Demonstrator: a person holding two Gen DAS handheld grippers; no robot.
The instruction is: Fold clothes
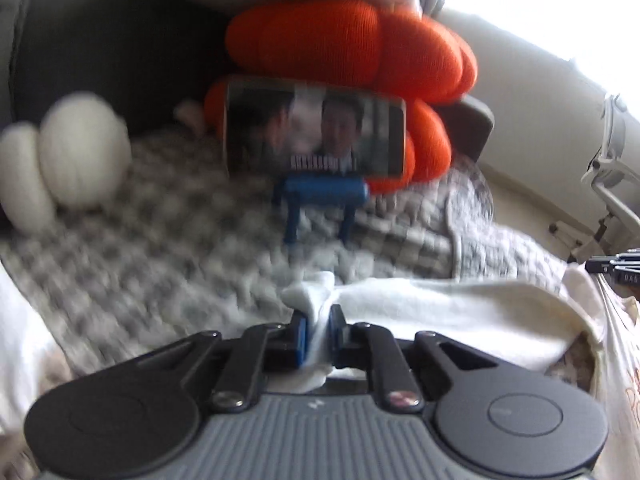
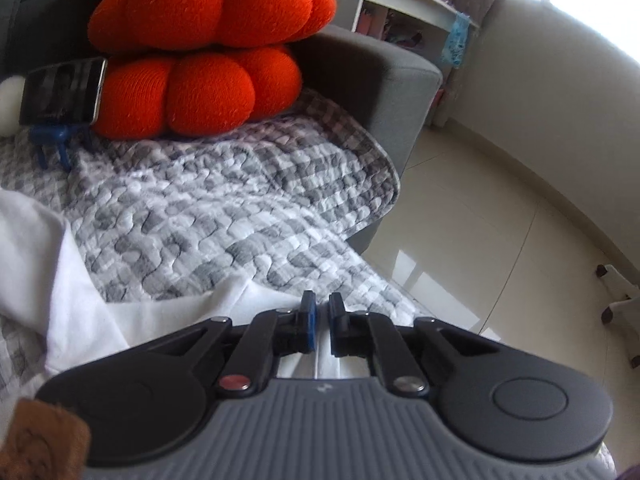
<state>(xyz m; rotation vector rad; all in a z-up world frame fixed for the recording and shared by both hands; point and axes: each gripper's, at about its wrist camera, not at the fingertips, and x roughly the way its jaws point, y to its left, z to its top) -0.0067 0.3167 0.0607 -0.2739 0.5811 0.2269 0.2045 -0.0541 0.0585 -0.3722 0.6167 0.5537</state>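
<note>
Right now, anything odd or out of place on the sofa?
One thing: a phone on a blue stand is propped against the orange cushions, screen playing, right on the checked blanket where the white garment is being folded. Nothing looks spilled or damaged.

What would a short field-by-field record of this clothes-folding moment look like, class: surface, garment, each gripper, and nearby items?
surface: grey checked quilt over a grey sofa
garment: white cloth, rumpled, not yet folded
left gripper: shut on a bunch of the white cloth
right gripper: narrow gap, white cloth beneath; grip unclear
nearby: orange cushion, phone on blue stand, white cushion
</note>
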